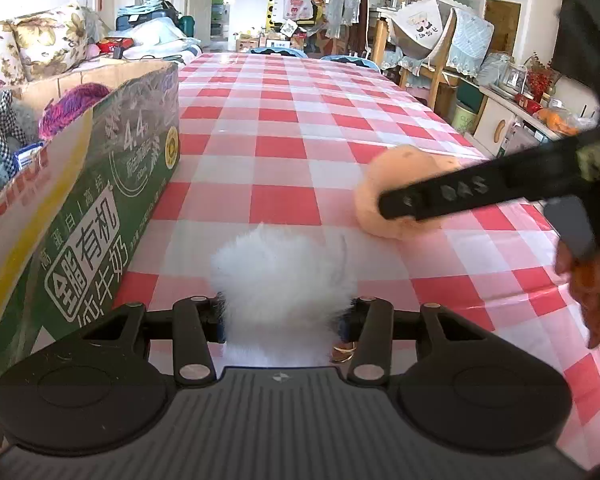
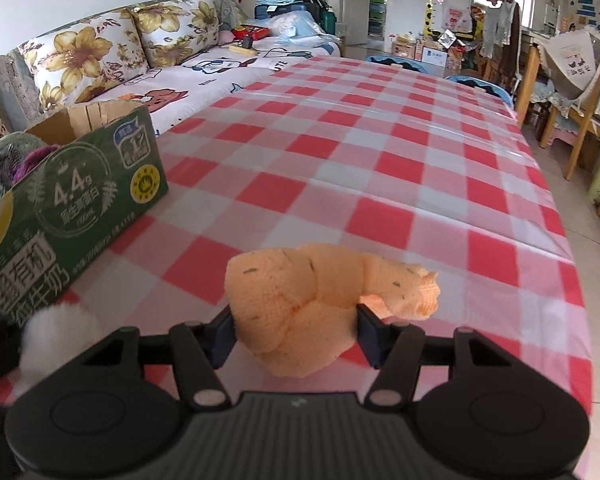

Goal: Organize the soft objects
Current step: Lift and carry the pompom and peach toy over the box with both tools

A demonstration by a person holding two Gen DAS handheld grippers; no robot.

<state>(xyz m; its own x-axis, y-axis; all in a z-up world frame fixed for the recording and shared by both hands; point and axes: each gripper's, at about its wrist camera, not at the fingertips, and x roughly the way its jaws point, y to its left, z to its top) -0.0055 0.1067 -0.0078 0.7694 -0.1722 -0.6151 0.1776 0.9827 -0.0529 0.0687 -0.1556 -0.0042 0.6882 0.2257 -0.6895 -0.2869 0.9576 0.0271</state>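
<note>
- Carton (image 1: 112, 184), far left on the checked tablecloth (image 1: 284, 120): yarn balls are already held inside, so it is judged the collecting bin.
- Left gripper (image 1: 286, 314): a white fluffy pompom (image 1: 280, 272) is gripped between its pads.
- Right gripper (image 2: 296, 330): a peach knitted bundle (image 2: 300, 300) is clamped over the cloth.
- Step judged: carrying. Next, each item must be brought over the carton and released.

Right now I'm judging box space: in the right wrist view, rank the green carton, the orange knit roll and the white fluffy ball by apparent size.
1. Green carton
2. Orange knit roll
3. White fluffy ball, partly hidden, so unsure
</note>
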